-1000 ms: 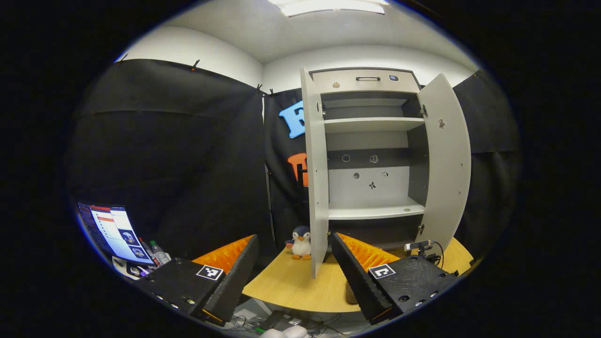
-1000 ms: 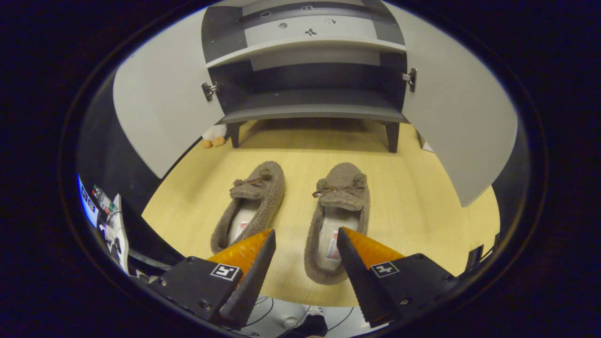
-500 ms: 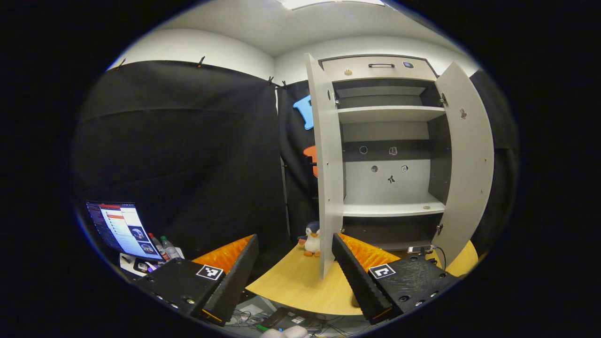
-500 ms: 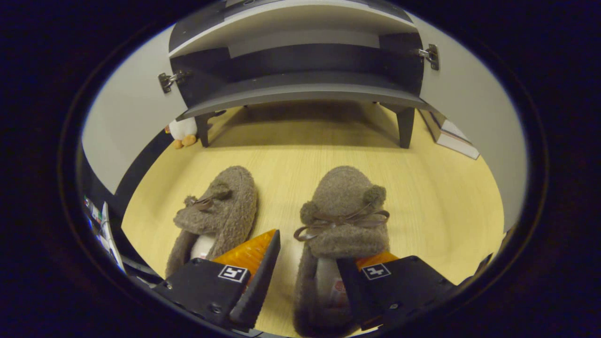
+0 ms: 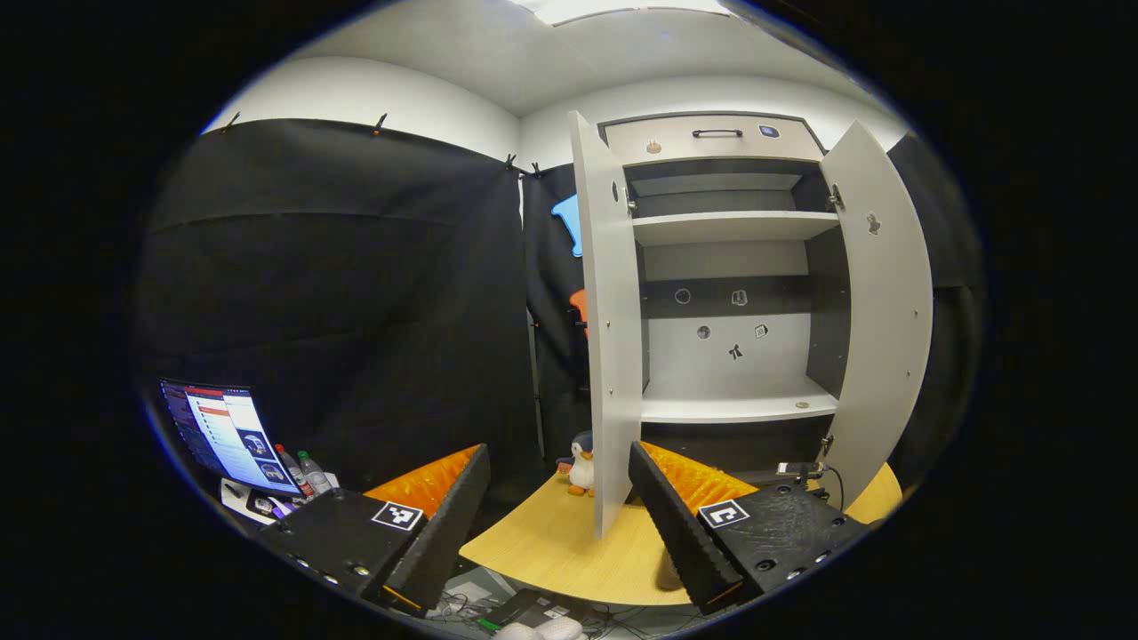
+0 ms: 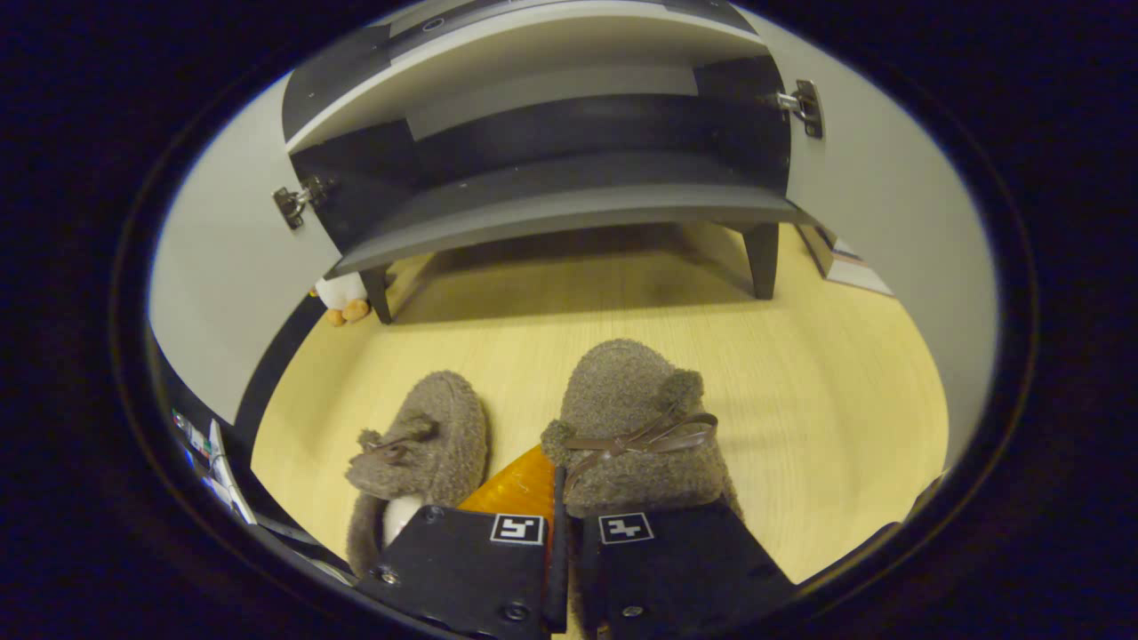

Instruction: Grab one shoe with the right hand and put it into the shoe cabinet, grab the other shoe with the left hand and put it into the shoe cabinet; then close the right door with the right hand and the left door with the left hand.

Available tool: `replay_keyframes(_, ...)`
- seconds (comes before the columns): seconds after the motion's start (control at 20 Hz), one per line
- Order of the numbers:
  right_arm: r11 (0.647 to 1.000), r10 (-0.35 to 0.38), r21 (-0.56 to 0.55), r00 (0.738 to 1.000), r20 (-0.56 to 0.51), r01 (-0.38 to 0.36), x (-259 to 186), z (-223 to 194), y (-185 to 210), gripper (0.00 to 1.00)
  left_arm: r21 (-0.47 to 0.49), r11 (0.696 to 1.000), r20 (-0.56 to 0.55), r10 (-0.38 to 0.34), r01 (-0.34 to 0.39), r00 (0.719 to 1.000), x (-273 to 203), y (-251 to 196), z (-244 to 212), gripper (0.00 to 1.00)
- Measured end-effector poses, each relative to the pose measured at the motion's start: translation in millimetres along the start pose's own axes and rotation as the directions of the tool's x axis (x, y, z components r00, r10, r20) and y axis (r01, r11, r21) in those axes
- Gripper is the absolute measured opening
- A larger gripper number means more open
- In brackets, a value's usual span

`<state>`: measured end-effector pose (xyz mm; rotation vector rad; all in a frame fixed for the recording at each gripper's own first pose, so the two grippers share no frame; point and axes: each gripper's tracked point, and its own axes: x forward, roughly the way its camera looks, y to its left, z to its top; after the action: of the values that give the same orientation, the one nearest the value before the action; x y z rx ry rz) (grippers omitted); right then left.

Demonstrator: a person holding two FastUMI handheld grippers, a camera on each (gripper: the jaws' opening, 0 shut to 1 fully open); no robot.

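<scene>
In the right gripper view, the right gripper (image 6: 562, 498) sits at 6 o'clock with its fingers drawn narrow, nearly together, on the side wall of the right shoe (image 6: 636, 427). One finger seems to be inside the opening and the other outside, so I judge that it pinches the soft collar, which is a good place to lift from. The left shoe (image 6: 418, 453) lies just beside it at 7 o'clock on the wooden table (image 6: 845, 391), toe toward the shoe cabinet (image 6: 551, 204), not yet taken. Farther, at 12 o'clock, the dark bottom shelf stands open between both doors, ready for the shoes.

In the left gripper view, the left gripper (image 5: 558, 498) is wide and empty at 6 o'clock, held back. Probably it waits for its turn.
</scene>
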<state>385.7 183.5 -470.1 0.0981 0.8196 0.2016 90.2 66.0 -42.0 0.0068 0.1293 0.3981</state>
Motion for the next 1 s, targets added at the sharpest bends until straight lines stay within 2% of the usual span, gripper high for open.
replay_keyframes(0.25,0.997,0.074,-0.042,0.982,0.174,-0.068,-62.2,97.9,34.5,0.09,-0.009,1.0,0.0,-0.029,0.029,1.0,0.6,-5.3,-1.9,0.96)
replay_keyframes(0.35,0.994,0.106,-0.06,0.963,0.249,-0.094,-87.8,141.9,47.5,0.1,-0.012,0.999,0.002,-0.037,0.037,0.999,1.7,-6.6,-4.4,1.0)
replay_keyframes(0.4,0.992,0.12,-0.068,0.952,0.281,-0.105,-97.3,161.6,55.7,0.1,-0.013,0.999,0.002,-0.04,0.04,0.999,1.7,-7.4,-5.6,0.96)
replay_keyframes(0.6,0.989,0.143,-0.092,0.914,0.379,-0.117,-122.8,243.6,72.3,0.09,-0.022,0.999,0.011,-0.047,0.047,0.999,4.8,-8.9,-6.0,0.97)
replay_keyframes(0.65,0.99,0.136,-0.098,0.907,0.398,-0.105,-124.1,265.5,74.1,0.09,-0.022,0.999,0.013,-0.046,0.046,0.999,5.4,-8.4,-5.8,1.0)
replay_keyframes(0.7,0.992,0.118,-0.097,0.906,0.407,-0.085,-119.4,281.2,73.3,0.09,-0.02,0.999,0.018,-0.044,0.045,0.999,4.7,-7.9,-4.6,0.96)
replay_keyframes(1.0,0.999,0.022,-0.042,0.897,0.441,-0.004,-90.5,382.4,60.1,0.09,-0.033,0.998,0.033,-0.047,0.048,0.998,8.5,-13.9,0.9,0.96)
